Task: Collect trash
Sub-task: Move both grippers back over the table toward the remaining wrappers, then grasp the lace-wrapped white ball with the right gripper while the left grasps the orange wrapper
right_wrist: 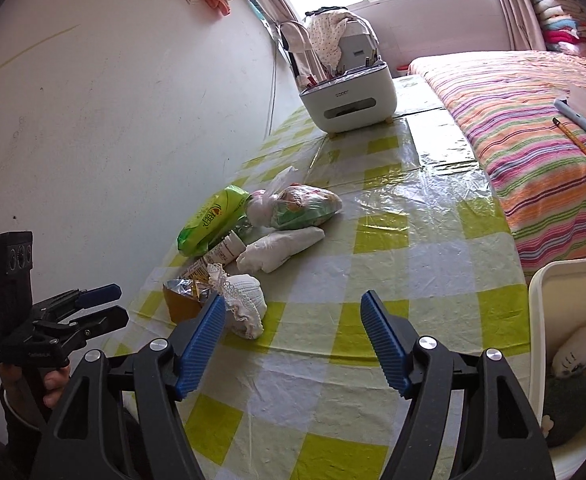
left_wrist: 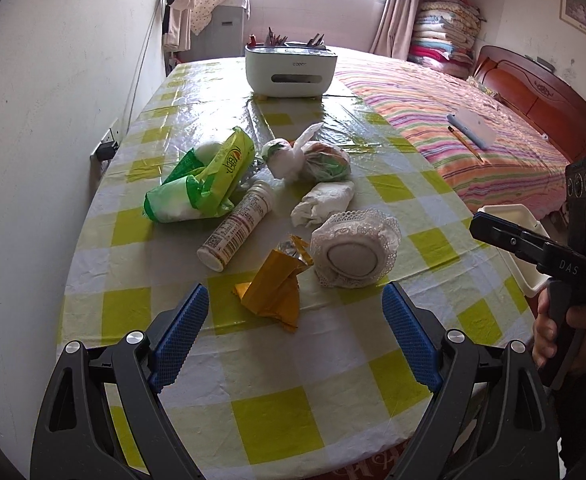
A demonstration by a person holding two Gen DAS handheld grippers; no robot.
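Note:
Trash lies in a cluster on the checked tablecloth (left_wrist: 333,380): a yellow foil wrapper (left_wrist: 273,292), a lace-edged round piece (left_wrist: 353,252), a label-wrapped tube (left_wrist: 237,224), a green packet (left_wrist: 213,176), a crumpled white tissue (left_wrist: 325,200) and a knotted plastic bag (left_wrist: 313,158). My left gripper (left_wrist: 295,296) is open just short of the yellow wrapper, with nothing gripped. My right gripper (right_wrist: 293,300) is open over bare cloth, to the right of the lace piece (right_wrist: 241,304). A white bin (right_wrist: 541,320) stands at the table's right edge with some items inside.
A white desk organiser (left_wrist: 291,68) stands at the table's far end. A bed with a striped cover (left_wrist: 473,120) runs along the right, with a tablet and a pencil on it. A wall (left_wrist: 53,120) bounds the left side. A hand holds each gripper handle.

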